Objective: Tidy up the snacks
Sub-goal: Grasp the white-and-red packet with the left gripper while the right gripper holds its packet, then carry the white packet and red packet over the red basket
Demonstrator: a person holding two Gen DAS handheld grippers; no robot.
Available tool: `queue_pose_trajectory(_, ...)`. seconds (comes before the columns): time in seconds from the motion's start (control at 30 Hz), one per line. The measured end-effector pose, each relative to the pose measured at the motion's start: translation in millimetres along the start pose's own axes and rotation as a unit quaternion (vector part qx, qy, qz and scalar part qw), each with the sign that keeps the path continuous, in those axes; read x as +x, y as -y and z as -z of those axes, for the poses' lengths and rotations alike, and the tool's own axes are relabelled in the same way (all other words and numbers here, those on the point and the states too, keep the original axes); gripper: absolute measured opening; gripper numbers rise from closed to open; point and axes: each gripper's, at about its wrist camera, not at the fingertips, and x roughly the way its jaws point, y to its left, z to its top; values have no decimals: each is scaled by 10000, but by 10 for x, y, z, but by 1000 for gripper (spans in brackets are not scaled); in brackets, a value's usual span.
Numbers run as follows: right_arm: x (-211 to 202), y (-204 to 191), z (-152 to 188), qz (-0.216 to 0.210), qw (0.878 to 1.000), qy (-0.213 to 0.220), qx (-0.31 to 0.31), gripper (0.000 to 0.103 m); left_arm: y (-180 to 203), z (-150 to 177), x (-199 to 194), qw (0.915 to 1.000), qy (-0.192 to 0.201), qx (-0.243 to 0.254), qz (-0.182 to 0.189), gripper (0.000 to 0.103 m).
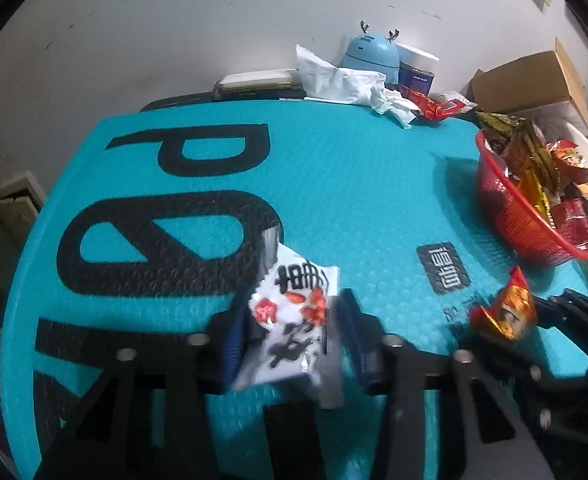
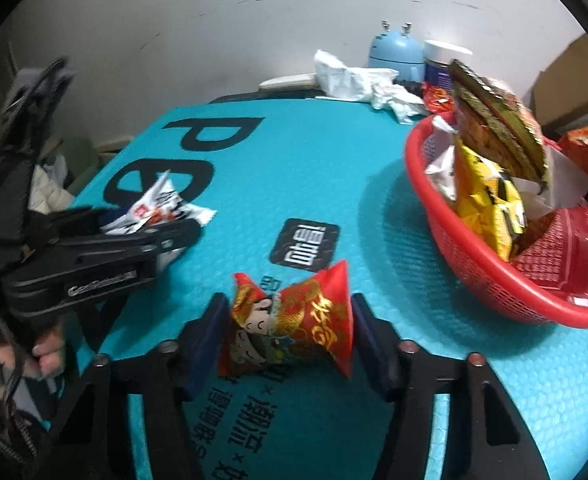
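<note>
Clamping on snack packets, both tools sit low over the teal mat [image 2: 334, 168] that covers the counter. Nearest in the right wrist view, the right tool [image 2: 289, 332] has its blue pads pressed against the two sides of a red packet [image 2: 294, 320], which rests on the mat just left of the red basket [image 2: 474, 264]. That packet looks light and puffy, a crinkly foil pillow that gives under pressure; its film is probably slick, so the pads do best across the fat middle, where they now sit, not on the flat sealed ends. Squeezing harder would likely crush what is inside.

Farther left of the basket, the left tool [image 1: 289, 336] is closed on a white packet [image 1: 289, 320] with black lettering and red marks. Its pads grip the lower half of the body, and the upper end with its silver seal sticks out beyond them over the mat's black letters. It too seems thin, soft and nearly weightless, so it should lift without strain but may flop or twist about the grip.

Beyond both, the basket stands at the mat's right edge, already heaped with packets, some poking above the rim. Anything added probably has to go on top of the pile, where slippery film may slide.
</note>
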Motion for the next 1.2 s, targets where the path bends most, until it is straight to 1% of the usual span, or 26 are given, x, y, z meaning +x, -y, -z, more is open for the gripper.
queue_pose_trajectory(0.03, -7, 28, 0, -44, 10000, 13, 63, 52, -3, 16, -16, 10000, -19, -40, 53, 34)
queue_pose_trajectory(0.07, -8, 53, -3, -88, 9999, 24, 110, 51, -3, 32, -36, 9999, -36, -70, 75, 33)
queue_pose_trajectory(0.13, -16, 84, -4, -164, 9997, 40, 183, 51, 2, 89, -88, 9998, -89, -151, 94, 33)
queue_pose_trajectory(0.27, -24, 98, -3, -230, 9995, 54, 231, 51, 30, 255, -204, 9994, -38, -311, 151, 32)
queue_pose_trajectory(0.43, -28, 76, 3, -168, 9997, 44, 166, 52, 68, 395, -309, 9998, 27, -187, 111, 32)
queue_pose_trajectory(0.7, -9, 40, 1, -85, 9999, 27, 68, 53, 61, 410, -320, 9997, 97, -143, 161, 32)
queue_pose_trajectory(0.83, -14, 40, 6, -55, 9999, 39, 78, 49, 27, 411, -322, 9994, 91, -244, 248, 32)
queue_pose_trajectory(0.97, -27, 79, 3, -114, 9998, 54, 149, 47, 31, 432, -344, 9993, 61, -306, 218, 31)
queue_pose_trajectory(1.1, -82, 18, 31, -42, 10000, 38, -9, 47, 40, 492, -399, 9979, 3, -478, 438, 30)
queue_pose_trajectory(1.2, -145, -23, 40, -109, 9999, 61, -51, 47, 64, 571, -464, 9963, -12, -647, 573, 30)
